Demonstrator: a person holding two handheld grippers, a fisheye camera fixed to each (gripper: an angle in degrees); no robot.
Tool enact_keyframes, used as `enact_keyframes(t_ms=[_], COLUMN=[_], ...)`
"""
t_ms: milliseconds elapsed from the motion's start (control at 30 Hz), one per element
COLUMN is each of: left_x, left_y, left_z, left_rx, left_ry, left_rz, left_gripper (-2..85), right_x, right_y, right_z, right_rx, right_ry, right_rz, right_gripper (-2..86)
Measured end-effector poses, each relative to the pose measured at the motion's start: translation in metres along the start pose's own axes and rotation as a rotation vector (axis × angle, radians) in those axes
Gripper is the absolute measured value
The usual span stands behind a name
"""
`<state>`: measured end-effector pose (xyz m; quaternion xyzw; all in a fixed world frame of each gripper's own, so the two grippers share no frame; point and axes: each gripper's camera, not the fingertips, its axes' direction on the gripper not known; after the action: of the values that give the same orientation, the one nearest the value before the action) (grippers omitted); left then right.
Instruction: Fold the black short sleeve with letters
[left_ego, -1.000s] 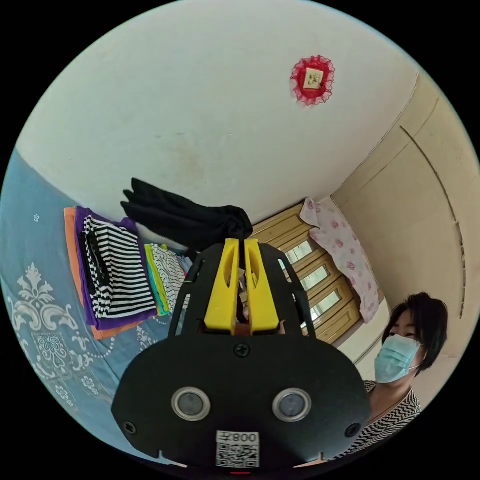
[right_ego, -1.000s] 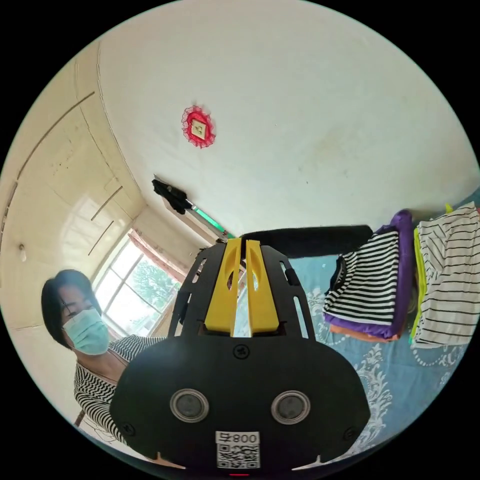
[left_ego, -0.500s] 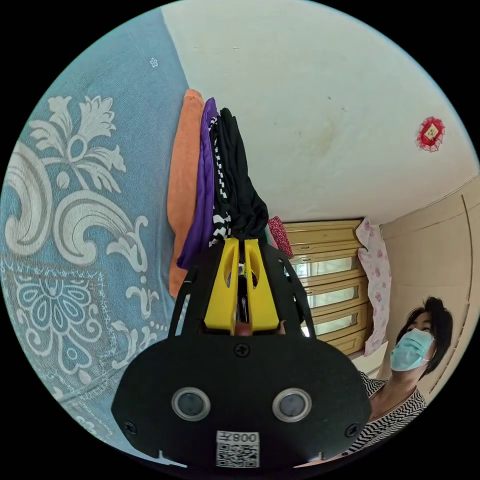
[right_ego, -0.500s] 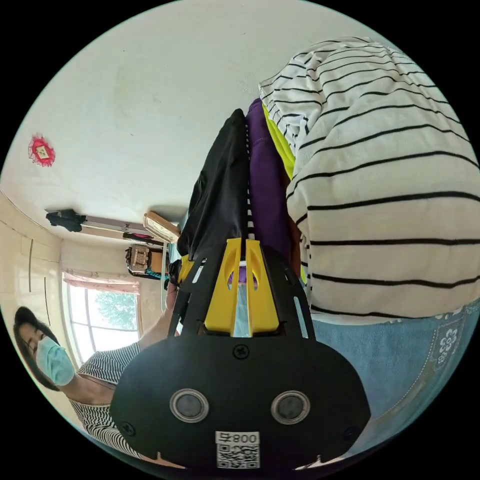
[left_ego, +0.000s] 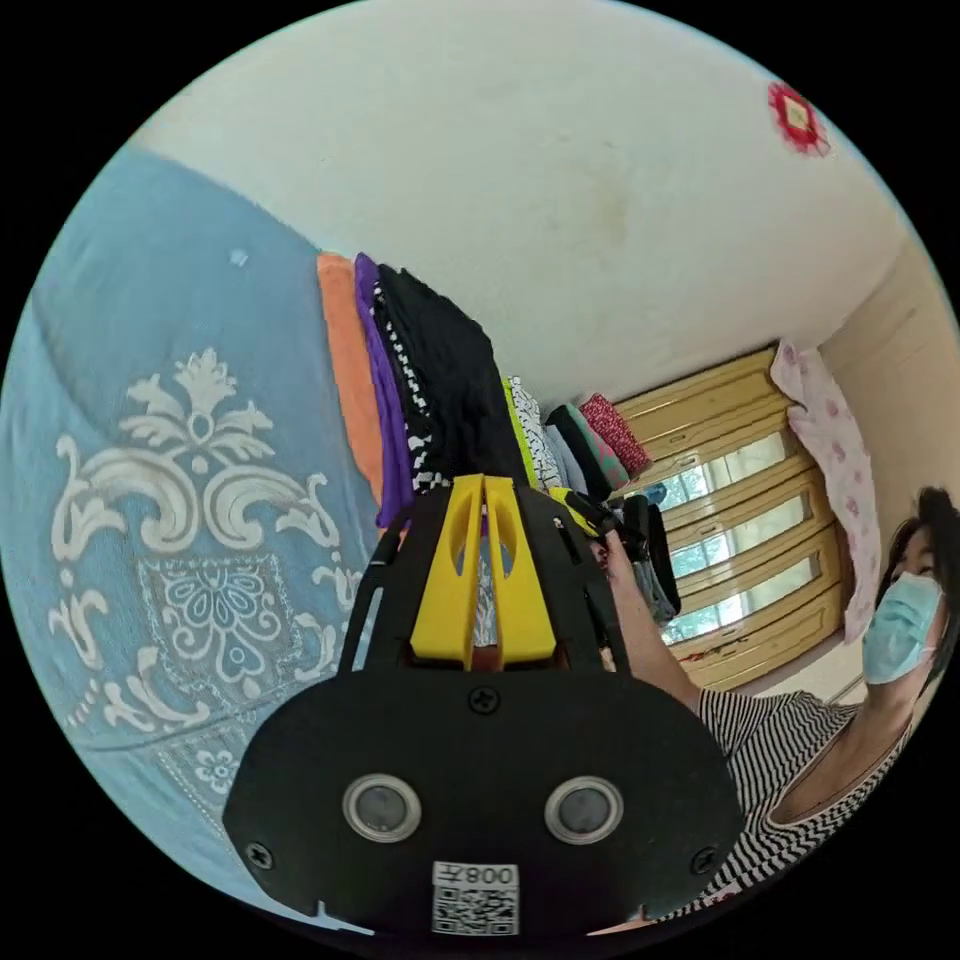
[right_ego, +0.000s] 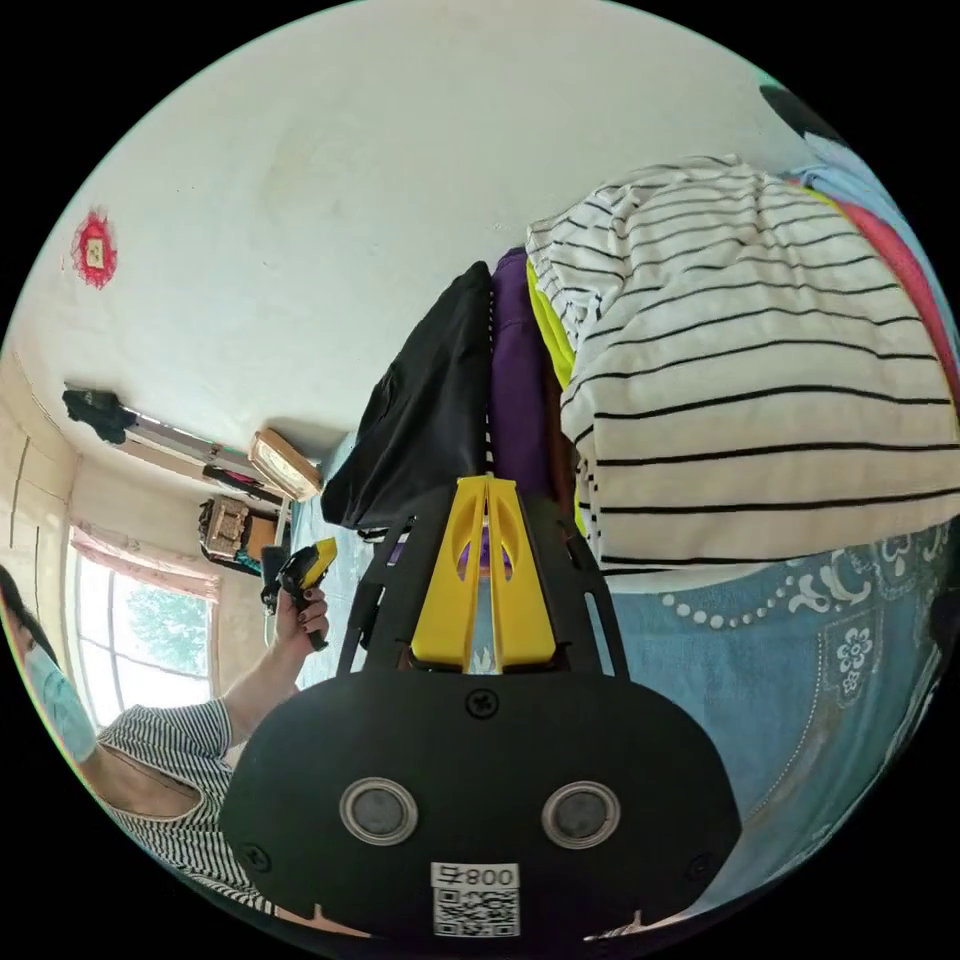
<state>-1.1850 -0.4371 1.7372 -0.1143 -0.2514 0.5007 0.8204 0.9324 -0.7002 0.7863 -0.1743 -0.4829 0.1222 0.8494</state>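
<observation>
Black tee (left_ego: 445, 375) lies folded on top of the stack, over a black-and-white layer, then a purple top (left_ego: 380, 400) and an orange one (left_ego: 345, 360); no letters visible. In the right gripper view the tee (right_ego: 430, 420) sits just beyond the jaw tips, next to the purple (right_ego: 515, 390), w/ a white striped top (right_ego: 760, 390) bulking up on the far side.

Left gripper (left_ego: 484, 485): yellow jaws nearly together, nothing between them, tee just past the tips, not touching. Right gripper (right_ego: 486, 485): jaws also close w/ a thin gap, empty. It also shows in the left gripper view beside the left jaws (left_ego: 585, 510), and the left one shows held up in a hand in the right gripper view (right_ego: 305, 575).

Stack rests on a blue bedspread (left_ego: 180, 470) w/ white ornament print. White wall (left_ego: 520, 190) w/ a red lace-edged fixture (left_ego: 797, 117), wooden cabinet (left_ego: 740, 560), window (right_ego: 150, 630), person in a striped top (left_ego: 780, 740).

Vs 0.5 s ago: the left jaws then gripped the tee's edge; now they're off it and pulled back. Tee stays on the stack.
</observation>
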Motion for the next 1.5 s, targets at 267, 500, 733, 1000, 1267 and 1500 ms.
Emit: enact_keyframes(t_ms=[267, 500, 733, 1000, 1267, 1500], left_x=[0.007, 0.018, 0.015, 0.041, 0.046, 0.046], left_y=[-0.005, 0.009, 0.026, 0.077, 0.158, 0.205], left_z=[0.100, 0.115, 0.134, 0.104, 0.112, 0.115], left_rx=[-0.191, -0.148, -0.186, -0.117, -0.297, -0.396], left_ry=[-0.340, -0.332, -0.357, -0.246, -0.177, -0.108], left_rz=[0.154, 0.206, 0.216, 0.330, 0.312, 0.221], left_gripper=[0.2, 0.3, 0.6, 5.1, 7.4, 7.4], right_x=[-0.087, -0.126, -0.136, -0.152, -0.144, -0.135], right_y=[-0.008, 0.006, 0.008, 0.019, -0.022, -0.047], right_z=[0.071, 0.102, 0.092, 0.021, -0.007, -0.002], right_rx=[-0.138, -0.109, -0.101, 0.149, 0.163, 0.096], right_ry=[0.424, 0.652, 0.597, 0.596, 0.648, 0.778], right_rz=[-0.270, -0.392, -0.359, -0.325, -0.240, -0.209], right_gripper=[0.1, 0.1, 0.2, 1.5, 7.1, 7.4])
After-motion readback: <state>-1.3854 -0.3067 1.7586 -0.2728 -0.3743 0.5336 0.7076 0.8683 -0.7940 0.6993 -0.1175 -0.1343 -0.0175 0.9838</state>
